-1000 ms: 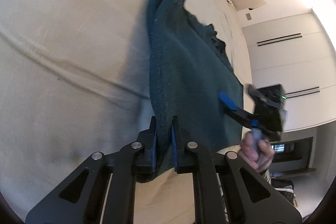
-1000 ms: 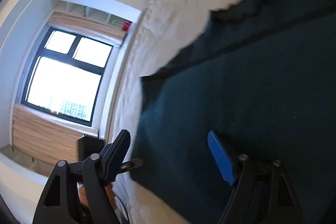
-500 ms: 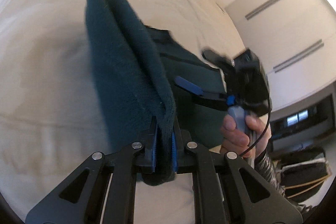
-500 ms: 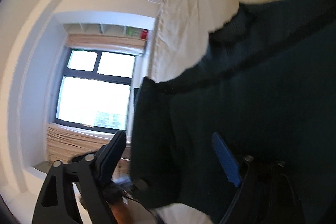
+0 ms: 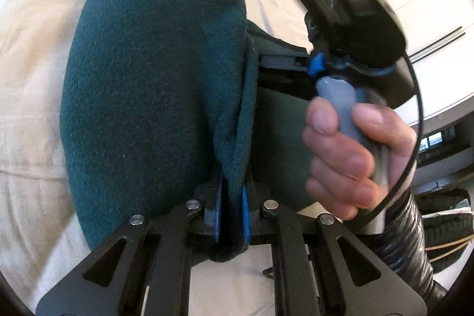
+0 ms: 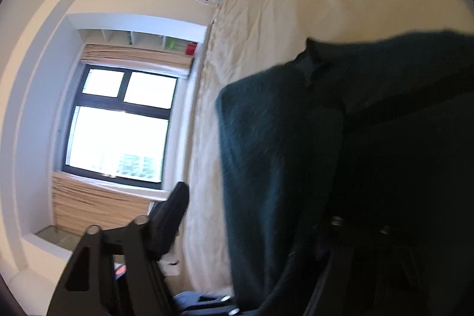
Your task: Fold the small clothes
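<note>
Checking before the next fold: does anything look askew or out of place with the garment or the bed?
One thing: the teal garment hangs as a raised flap over the right gripper, hiding one finger while the jaws close. The left gripper pinches the garment's bunched edge. The bed sheet is creased, nothing spilled or damaged.

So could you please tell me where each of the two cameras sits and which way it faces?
Left wrist: on the left gripper, looking down at the dark teal fleece garment it clamps on the cream bedsheet; the right hand shows.
Right wrist: on the right gripper, jaws closing, looking along the bed toward the black-framed window; garment between its fingers.
Shared: garment, sheet, both grippers.
</note>
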{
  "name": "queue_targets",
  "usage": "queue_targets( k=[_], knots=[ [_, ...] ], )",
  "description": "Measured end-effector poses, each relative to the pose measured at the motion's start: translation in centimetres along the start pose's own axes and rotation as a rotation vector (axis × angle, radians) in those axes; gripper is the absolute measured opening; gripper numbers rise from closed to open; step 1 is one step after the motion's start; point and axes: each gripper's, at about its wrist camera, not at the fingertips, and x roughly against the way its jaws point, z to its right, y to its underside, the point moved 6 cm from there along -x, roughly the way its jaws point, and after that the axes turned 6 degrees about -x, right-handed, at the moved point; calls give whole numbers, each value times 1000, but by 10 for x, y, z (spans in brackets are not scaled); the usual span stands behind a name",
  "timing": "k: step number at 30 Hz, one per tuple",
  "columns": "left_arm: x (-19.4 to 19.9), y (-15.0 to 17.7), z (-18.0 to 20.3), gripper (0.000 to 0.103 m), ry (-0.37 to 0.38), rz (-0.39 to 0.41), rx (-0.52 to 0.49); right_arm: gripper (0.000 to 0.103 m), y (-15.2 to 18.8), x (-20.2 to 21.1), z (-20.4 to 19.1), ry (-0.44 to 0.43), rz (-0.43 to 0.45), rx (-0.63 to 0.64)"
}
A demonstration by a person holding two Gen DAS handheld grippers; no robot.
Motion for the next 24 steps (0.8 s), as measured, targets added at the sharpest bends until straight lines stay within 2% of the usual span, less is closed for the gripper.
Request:
queue_targets(
  k=[1, 2, 3, 5, 12, 15, 20, 24],
  knots=[
    [2, -1, 1, 9, -4, 3, -5, 56, -2, -1, 0, 15, 1, 14],
    [0, -2, 6, 9, -5, 4, -7, 47, -2, 0, -1, 38, 7, 31],
    [1, -2, 7, 9, -4, 5, -10, 33, -4, 0, 0, 60, 10, 44],
    [0, -2, 11, 9, 1, 5, -12, 18, -6, 6, 5, 91, 22, 44],
    [-2, -13, 32, 9, 37, -19, -67, 15, -17, 52, 32, 161, 53, 36],
    [-8, -20, 52, 9, 60, -30, -103, 15, -21, 81, 46, 181, 67, 16],
    [-30, -30, 91, 9, 85, -49, -164, 15, -26, 123, 68, 216, 86, -6],
    [-49, -32, 95, 10, 87, -63, -176, 15, -32, 137, 102, 237, 106, -81]
  ],
)
